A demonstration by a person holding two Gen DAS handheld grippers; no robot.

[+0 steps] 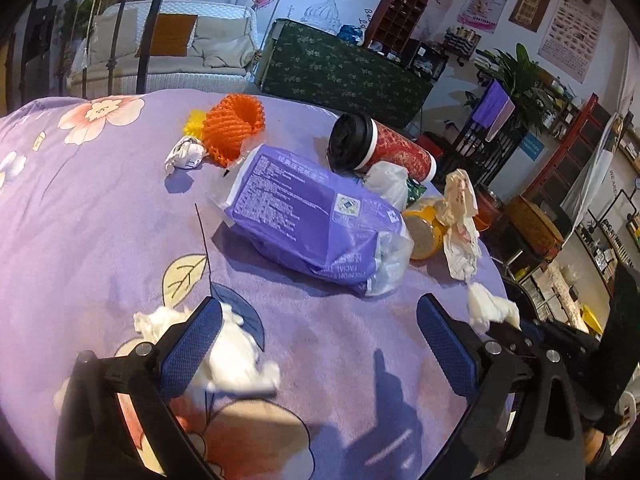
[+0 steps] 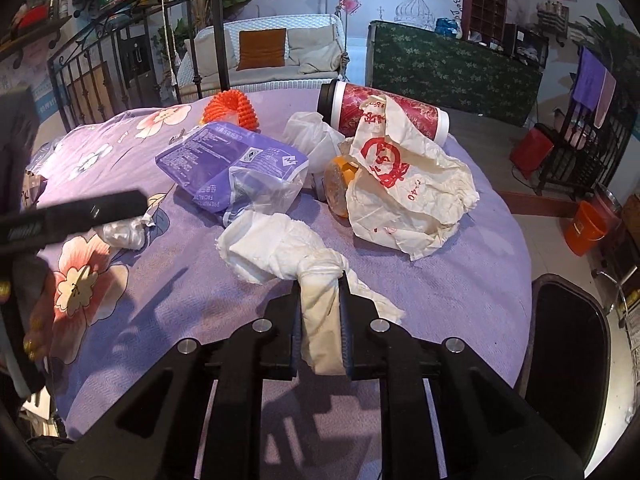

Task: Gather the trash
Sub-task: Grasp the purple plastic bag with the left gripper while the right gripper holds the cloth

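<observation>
Trash lies on a round table under a purple flowered cloth (image 2: 460, 280). My right gripper (image 2: 320, 284) is shut on a twisted white tissue (image 2: 276, 248), whose loose end spreads forward over the cloth. That tissue (image 1: 492, 310) also shows at the right of the left wrist view. My left gripper (image 1: 318, 320) stands open just above the cloth. A second crumpled tissue (image 1: 228, 352) lies against the inner side of its left finger, not pinched. Farther back are a purple tissue pack (image 1: 312, 220), a red cup with a black lid (image 1: 380, 148) on its side and an orange foam net (image 1: 234, 128).
A crumpled paper bag with red print (image 2: 400, 184) leans on a yellow jar (image 2: 340, 184), with a clear plastic bag (image 2: 312, 136) behind. A small white wrapper (image 1: 184, 154) lies by the net. A dark open bin (image 2: 568, 360) stands off the table's right edge, with an orange bucket (image 2: 586, 228) beyond.
</observation>
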